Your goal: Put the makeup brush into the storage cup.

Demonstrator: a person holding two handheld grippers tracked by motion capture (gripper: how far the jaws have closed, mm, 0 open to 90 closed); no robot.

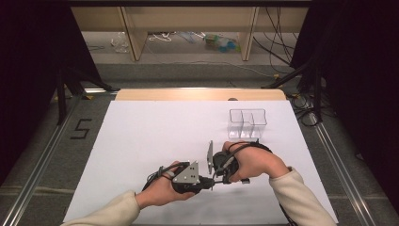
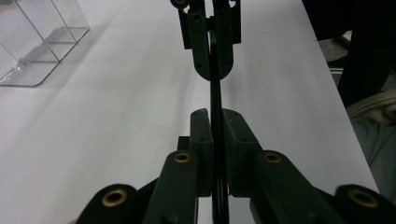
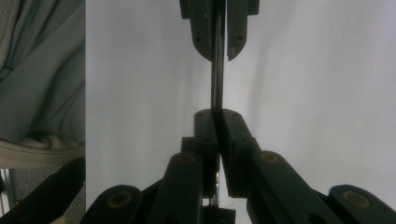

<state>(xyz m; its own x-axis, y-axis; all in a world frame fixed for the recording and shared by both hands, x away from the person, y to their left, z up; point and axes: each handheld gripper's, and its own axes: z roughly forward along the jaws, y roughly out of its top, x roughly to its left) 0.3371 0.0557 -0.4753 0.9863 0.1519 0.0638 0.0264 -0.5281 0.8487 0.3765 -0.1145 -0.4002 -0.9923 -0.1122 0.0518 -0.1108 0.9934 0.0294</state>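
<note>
Both forearms sit closest in the high view, the left hand-held gripper (image 1: 210, 181) and right hand-held gripper (image 1: 216, 176) nose to nose, each pinching one end of a thin black rod (image 1: 213, 179).

Left gripper view: jaws clamped on the rod (image 2: 215, 93), clear box (image 2: 39, 39) off to its upper left.

Right gripper view: same rod (image 3: 216, 84) pinched, probably for a handover above the tabletop (image 3: 303, 93).

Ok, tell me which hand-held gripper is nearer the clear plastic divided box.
The right hand-held gripper: it is closest to the clear plastic divided box; the left hand-held gripper, clamping the same thin dark rod, is farther from it.
</note>
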